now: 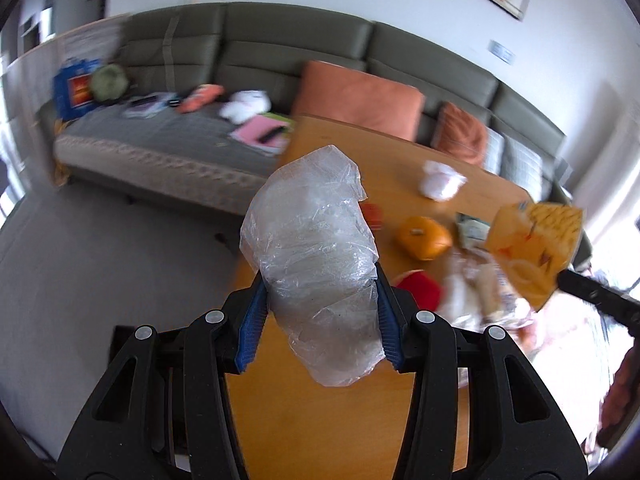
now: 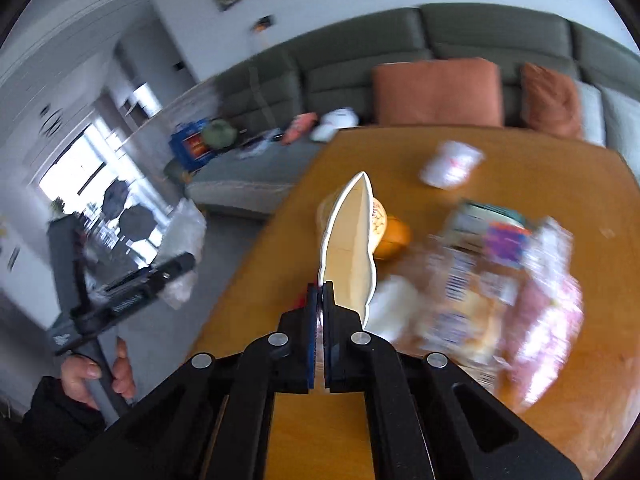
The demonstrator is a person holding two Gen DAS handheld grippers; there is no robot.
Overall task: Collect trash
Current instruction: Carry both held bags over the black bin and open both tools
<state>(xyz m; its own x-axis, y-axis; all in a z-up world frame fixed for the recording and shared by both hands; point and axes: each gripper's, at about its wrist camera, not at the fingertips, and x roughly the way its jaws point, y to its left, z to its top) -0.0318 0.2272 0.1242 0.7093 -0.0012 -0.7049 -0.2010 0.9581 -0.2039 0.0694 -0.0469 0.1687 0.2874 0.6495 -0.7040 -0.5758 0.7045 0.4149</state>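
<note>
My left gripper (image 1: pixel 318 292) is shut on a crumpled clear plastic bag (image 1: pixel 312 240) and holds it above the left edge of the wooden table (image 1: pixel 320 420). My right gripper (image 2: pixel 320 292) is shut on a flattened paper cup (image 2: pixel 352 248), cream inside with a white rim. From the left wrist view the same cup (image 1: pixel 532 248) shows orange and yellow print, held up at the right. On the table lie a crumpled white wrapper (image 2: pixel 452 164), an orange round object (image 2: pixel 394 236), a red piece (image 1: pixel 420 288) and blurred plastic food bags (image 2: pixel 500 288).
A grey-green sofa (image 1: pixel 248 44) with orange cushions (image 1: pixel 356 96) stands behind the table, with clothes, papers and a blue bag on its seat. Grey floor lies to the left of the table. The left gripper and the hand holding it show in the right wrist view (image 2: pixel 120 300).
</note>
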